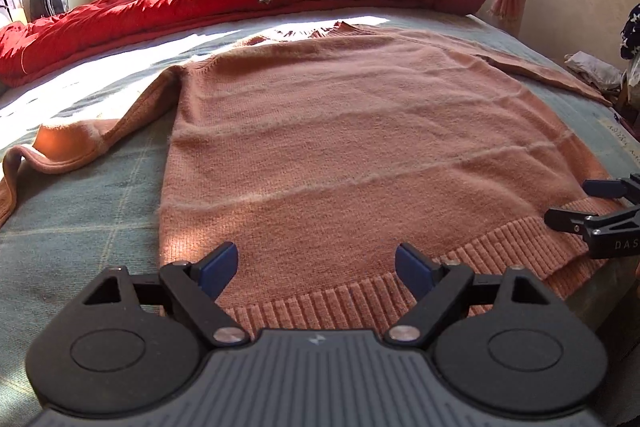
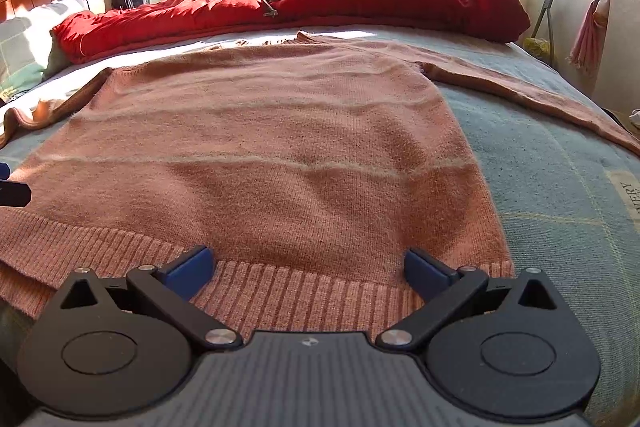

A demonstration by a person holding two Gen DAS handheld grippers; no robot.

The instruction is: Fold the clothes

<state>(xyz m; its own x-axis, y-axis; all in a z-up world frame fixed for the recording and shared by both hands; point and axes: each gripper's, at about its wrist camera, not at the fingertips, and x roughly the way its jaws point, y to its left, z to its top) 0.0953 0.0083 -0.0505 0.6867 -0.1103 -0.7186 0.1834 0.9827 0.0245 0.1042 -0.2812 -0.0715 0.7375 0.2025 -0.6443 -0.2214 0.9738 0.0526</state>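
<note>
Sunlit bed (image 1: 100,211), salmon sweater (image 1: 340,131) spread flat on it for folding, sleeves out, left gripper (image 1: 316,267) and right gripper (image 2: 308,269) above the ribbed hem (image 2: 280,291), fingers spread, nothing pinched.

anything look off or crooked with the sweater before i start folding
Mostly fine: the sweater lies flat on the bed with light creases across the body. The odd part is its left sleeve, bunched and doubled over near the cuff, while the right sleeve runs out straight. Both grippers are open and hold nothing.
</note>
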